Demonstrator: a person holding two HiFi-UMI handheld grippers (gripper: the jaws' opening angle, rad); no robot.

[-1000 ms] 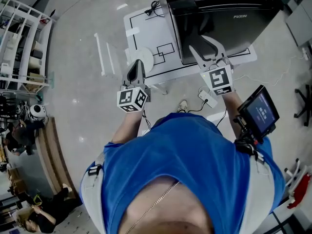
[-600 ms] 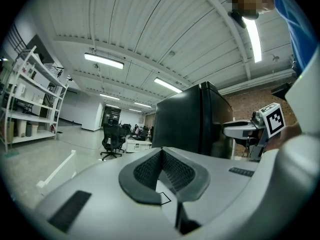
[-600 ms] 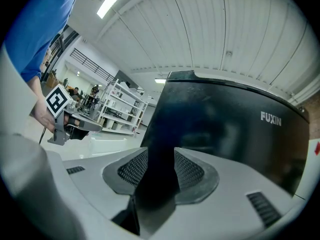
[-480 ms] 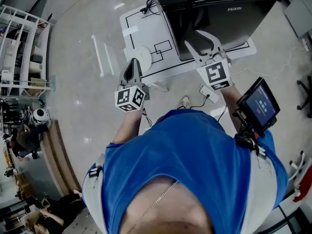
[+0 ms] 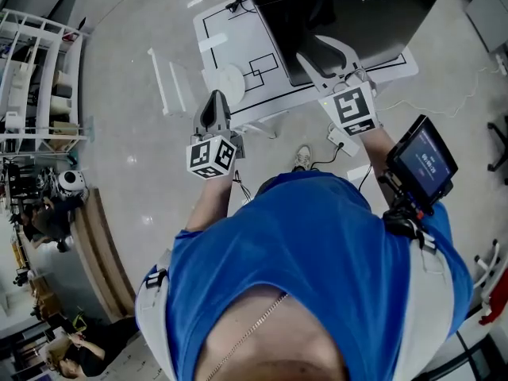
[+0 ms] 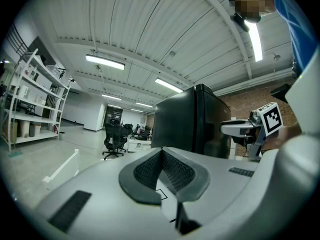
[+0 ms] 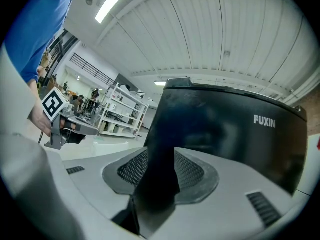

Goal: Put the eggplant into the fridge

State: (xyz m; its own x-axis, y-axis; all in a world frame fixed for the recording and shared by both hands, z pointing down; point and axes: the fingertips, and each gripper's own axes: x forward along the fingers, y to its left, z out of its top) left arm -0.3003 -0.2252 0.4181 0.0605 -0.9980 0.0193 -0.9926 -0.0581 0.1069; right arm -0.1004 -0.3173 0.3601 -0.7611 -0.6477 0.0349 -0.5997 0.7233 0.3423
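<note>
A: Shifted since the earlier frame: fridge (image 5: pixel 349 10) and white floor mat (image 5: pixel 230 34), both now higher in the head view. Found close to their former positions: left gripper (image 5: pixel 217 100) and right gripper (image 5: pixel 309 48). Confirm jaw states.

B: Confirmed. On the left gripper, pressed together, with nothing pinched. Aimed level past the side of the fridge toward office chairs (image 6: pixel 114 139) far off. On the right gripper, spread wide and clamping nothing. Aimed level at the black fridge front, with its near corner showing through the gap. Cannot tell whether touching that front or just short of it.

A: State location of fridge and eggplant.

B: Standing upright on the floor mat, directly ahead of both grippers, with white FUXIN lettering on the front. Unable to locate the eggplant in any view. Also noted: shelf rack (image 5: pixel 36 78), well apart at the left. Screen (image 5: pixel 421 161) strapped at the right forearm. Blue shirt (image 5: pixel 309 276) across the lower head view.
</note>
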